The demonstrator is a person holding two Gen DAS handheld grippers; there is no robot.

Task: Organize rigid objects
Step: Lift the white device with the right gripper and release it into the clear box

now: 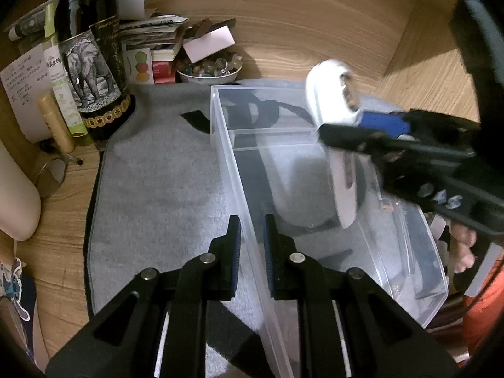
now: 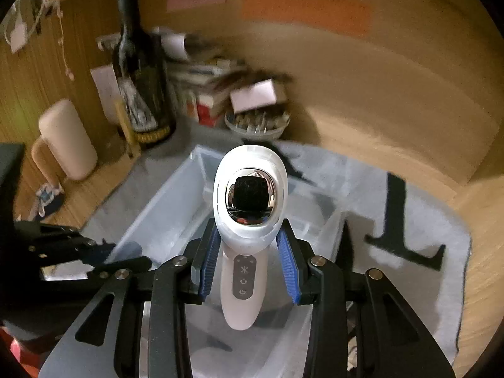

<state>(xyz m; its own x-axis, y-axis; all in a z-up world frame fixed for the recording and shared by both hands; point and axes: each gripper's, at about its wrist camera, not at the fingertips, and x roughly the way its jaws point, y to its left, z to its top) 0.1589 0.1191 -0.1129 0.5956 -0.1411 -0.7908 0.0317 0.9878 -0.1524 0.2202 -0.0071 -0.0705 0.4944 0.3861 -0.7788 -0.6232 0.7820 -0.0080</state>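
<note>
My right gripper is shut on a white handheld device with a mirrored round head and a grey button strip. It holds the device above the clear plastic box. In the left wrist view the device hangs over the box's right side, gripped by the right gripper. My left gripper is shut on the left wall of the clear plastic box, one finger on each side. The box sits on a grey mat.
A dark wine bottle with an elephant label, a gold tube, a bowl of glass marbles and stacked papers and boxes crowd the back left. Wooden walls enclose the desk. A pale cylinder stands at left.
</note>
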